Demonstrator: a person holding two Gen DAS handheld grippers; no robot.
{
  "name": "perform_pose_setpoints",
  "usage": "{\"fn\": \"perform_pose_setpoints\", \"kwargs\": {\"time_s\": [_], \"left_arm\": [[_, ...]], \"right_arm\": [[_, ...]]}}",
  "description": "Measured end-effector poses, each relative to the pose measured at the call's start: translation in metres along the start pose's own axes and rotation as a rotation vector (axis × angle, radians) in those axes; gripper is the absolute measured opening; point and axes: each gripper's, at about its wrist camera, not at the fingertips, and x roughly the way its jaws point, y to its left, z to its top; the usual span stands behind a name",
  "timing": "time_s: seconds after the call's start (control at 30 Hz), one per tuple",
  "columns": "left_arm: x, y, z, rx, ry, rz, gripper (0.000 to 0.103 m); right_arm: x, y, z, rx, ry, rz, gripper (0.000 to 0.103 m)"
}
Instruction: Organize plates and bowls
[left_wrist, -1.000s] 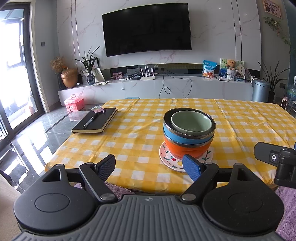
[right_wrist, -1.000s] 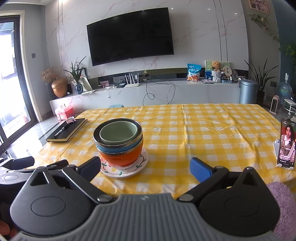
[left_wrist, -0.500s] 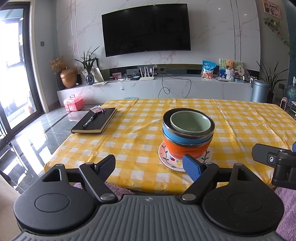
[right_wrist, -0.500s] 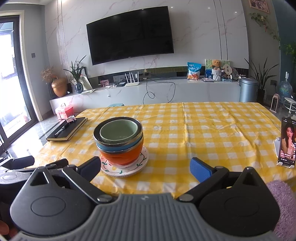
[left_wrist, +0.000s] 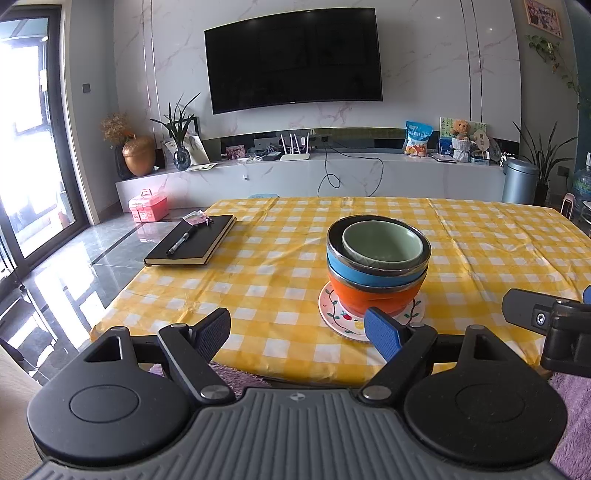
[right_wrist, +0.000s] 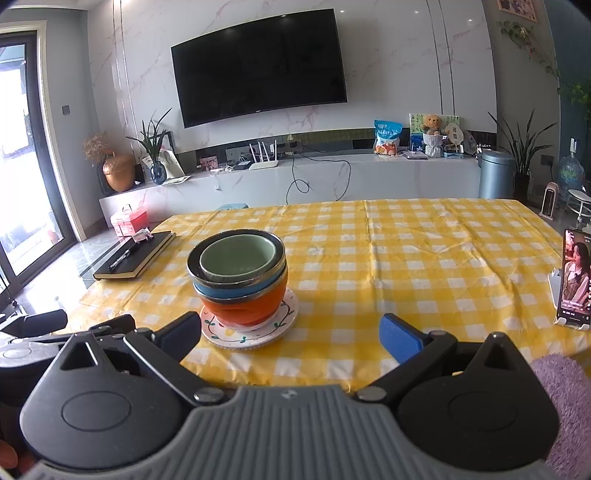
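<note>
Yellow-checked cloth covers the table (left_wrist: 280, 258), where a green bowl (left_wrist: 382, 243) is nested in blue (left_wrist: 354, 273) and orange bowls (left_wrist: 354, 299) on a patterned plate (left_wrist: 332, 314). No legible writing is seen. A phone (right_wrist: 575, 277) is shown only by the right view. A notebook (left_wrist: 195, 240) with a pen (left_wrist: 181, 240) lies left. Both the left gripper (left_wrist: 301, 330) and the right gripper (right_wrist: 291, 336) are held spread, empty, short of the stack.

The left tool (left_wrist: 297, 330) is held level, its two fingers spread wide with nothing between them; one finger (left_wrist: 214, 332) is black-padded, the other blue. The right tool (right_wrist: 290, 338) sits in the same level pose, fingers likewise wide apart and gripping nothing. The two are side by side: part of the right tool shows at the left tool's right edge, and part of the left tool at the right tool's left edge.
</note>
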Motion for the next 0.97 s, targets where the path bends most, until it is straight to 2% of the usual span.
{"fn": "perform_pose_setpoints", "kwargs": {"time_s": [0.73, 0.97], "left_arm": [[-0.0019, 0.0009, -0.0003, -0.001, -0.002, 0.025, 0.096], [0.002, -0.0011, -0.0019, 0.004, 0.01, 0.023, 0.096]], "right_arm": [[0.0056, -0.0021, -0.0028, 0.018, 0.032, 0.013, 0.1], [0.001, 0.0005, -0.0014, -0.011, 0.001, 0.014, 0.1]]}}
